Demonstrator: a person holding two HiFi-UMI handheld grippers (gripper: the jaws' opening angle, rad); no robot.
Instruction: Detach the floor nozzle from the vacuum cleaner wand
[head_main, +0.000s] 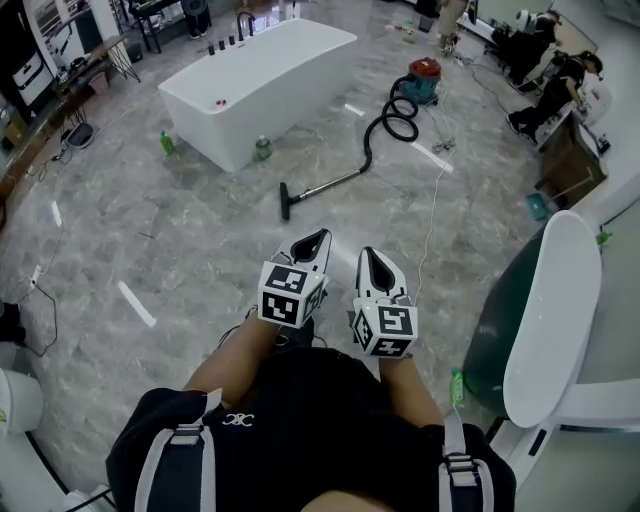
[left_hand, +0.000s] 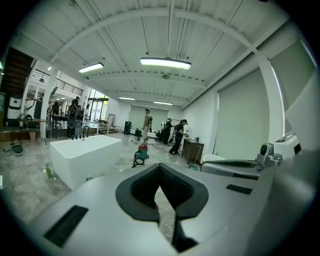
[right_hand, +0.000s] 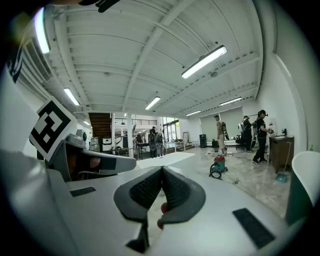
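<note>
The vacuum lies on the marble floor ahead of me. Its black floor nozzle (head_main: 285, 200) sits at the near end of the metal wand (head_main: 328, 185). A coiled black hose (head_main: 395, 118) leads from the wand to the red and teal canister (head_main: 424, 79) (left_hand: 141, 154) (right_hand: 218, 166). My left gripper (head_main: 317, 239) (left_hand: 160, 168) and right gripper (head_main: 369, 256) (right_hand: 162, 170) are held side by side in front of my body, well short of the nozzle. Both are shut with nothing between the pads.
A white bathtub (head_main: 258, 84) stands beyond the nozzle, with green bottles (head_main: 263, 148) (head_main: 167, 143) at its base. A white cable (head_main: 432, 205) runs across the floor on the right. A white and green chair (head_main: 548, 312) stands close on my right. People work at the far right (head_main: 545, 75).
</note>
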